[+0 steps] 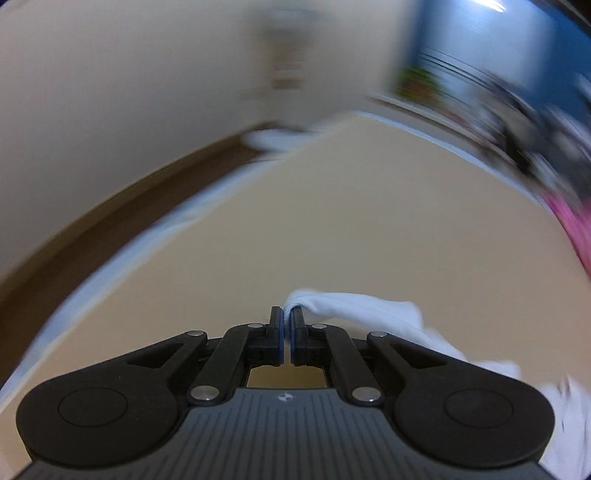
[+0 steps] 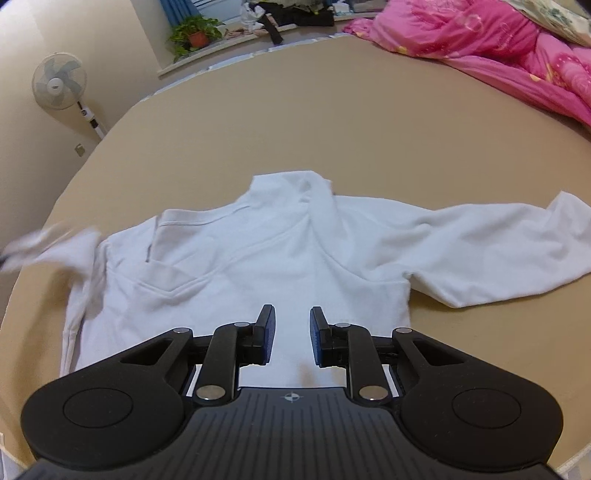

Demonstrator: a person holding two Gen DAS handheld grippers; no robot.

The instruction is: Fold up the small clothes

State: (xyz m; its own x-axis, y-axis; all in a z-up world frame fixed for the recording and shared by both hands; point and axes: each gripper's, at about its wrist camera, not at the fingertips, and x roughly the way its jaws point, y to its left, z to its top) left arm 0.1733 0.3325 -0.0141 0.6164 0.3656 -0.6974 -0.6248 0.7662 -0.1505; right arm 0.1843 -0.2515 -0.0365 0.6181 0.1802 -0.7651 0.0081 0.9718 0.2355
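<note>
White shirt [image 2: 258, 266], tan bed surface [image 2: 295, 129], pink patterned quilt [image 2: 480, 40], black grippers' blue pads [image 2: 269, 332]

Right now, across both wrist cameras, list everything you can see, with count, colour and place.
white shirt: one, white, spread on the tan surface, one sleeve out to the right
tan surface: one, tan, under the shirt
pink bedding: one heap, pink, far right
fan: one, white, standing far left by the wall
potted plant: one, green in an orange pot, on the window ledge
left gripper: one, black, shut on a bunch of the shirt
right gripper: one, black, open above the shirt
</note>
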